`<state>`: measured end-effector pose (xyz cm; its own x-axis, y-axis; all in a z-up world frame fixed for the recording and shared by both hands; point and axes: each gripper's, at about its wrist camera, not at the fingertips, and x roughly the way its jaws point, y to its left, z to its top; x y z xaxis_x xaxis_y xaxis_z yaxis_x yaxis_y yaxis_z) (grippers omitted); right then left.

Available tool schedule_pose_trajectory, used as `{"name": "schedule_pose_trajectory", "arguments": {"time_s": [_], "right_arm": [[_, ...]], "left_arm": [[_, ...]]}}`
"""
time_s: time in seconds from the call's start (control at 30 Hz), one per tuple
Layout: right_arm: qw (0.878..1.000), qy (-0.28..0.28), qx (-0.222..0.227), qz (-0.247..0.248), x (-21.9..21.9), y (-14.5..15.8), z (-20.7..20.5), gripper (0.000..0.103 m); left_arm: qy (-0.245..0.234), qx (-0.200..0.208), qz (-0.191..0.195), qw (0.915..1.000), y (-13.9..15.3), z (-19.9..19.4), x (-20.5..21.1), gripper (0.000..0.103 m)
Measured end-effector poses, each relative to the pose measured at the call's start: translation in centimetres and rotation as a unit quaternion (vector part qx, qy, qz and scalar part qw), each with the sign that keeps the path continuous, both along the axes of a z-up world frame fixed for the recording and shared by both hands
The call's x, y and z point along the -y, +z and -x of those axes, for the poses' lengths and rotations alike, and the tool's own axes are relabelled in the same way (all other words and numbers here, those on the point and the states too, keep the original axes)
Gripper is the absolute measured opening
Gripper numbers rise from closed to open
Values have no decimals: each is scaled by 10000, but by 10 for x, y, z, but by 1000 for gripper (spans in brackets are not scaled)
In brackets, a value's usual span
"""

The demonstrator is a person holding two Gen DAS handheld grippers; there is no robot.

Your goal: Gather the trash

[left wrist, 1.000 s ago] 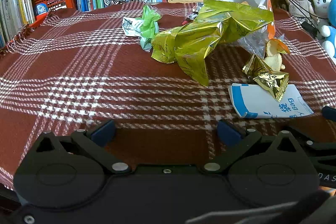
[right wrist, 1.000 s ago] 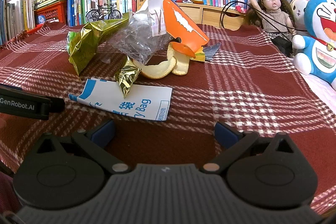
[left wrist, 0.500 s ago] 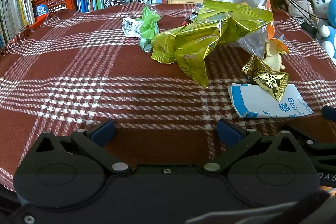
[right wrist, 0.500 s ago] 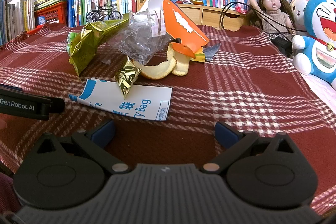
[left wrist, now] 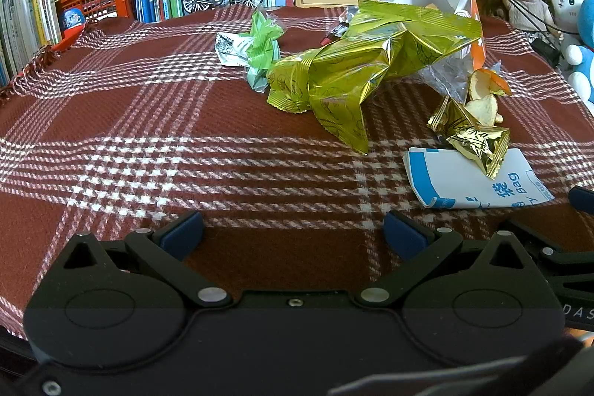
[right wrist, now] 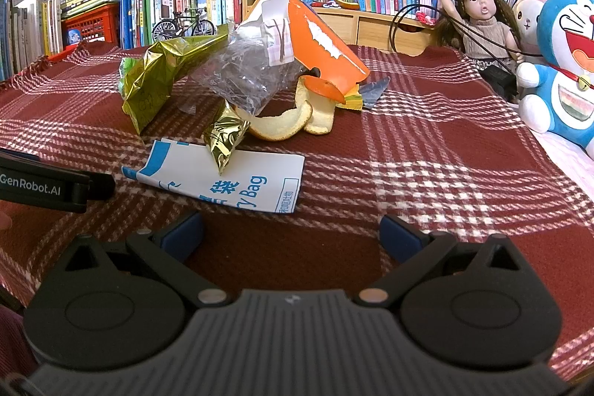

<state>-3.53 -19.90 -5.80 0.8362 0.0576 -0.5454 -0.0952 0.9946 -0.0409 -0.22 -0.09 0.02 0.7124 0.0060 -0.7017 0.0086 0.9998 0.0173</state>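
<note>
Red plaid cloth (left wrist: 156, 121) carries all the trash I see. Left gripper (left wrist: 293, 234) spread wide, holding nothing, low over bare cloth. Right gripper (right wrist: 291, 232) also spread and empty, just short of the white-blue paper bag (right wrist: 237, 182). Small gold wrapper (right wrist: 222, 136) lies on that bag. Orange peel (right wrist: 286, 127), clear plastic (right wrist: 248, 77) and green-gold foil bag (left wrist: 356, 69) piled behind.
</note>
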Motion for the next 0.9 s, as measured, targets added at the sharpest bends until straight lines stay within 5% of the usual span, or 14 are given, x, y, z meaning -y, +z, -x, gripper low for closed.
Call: {"name": "schedule_pose_trajectory", "arguments": {"time_s": [0.67,0.9], "right_arm": [[9997,97,193,-90,3,0,6,103],[9974,629,325,-100,-5,5,8,103]], "left_arm": [[-267,208,28,9994,-2,5,-6,103],[-533,367,114,9978,16,7,-16,103]]}}
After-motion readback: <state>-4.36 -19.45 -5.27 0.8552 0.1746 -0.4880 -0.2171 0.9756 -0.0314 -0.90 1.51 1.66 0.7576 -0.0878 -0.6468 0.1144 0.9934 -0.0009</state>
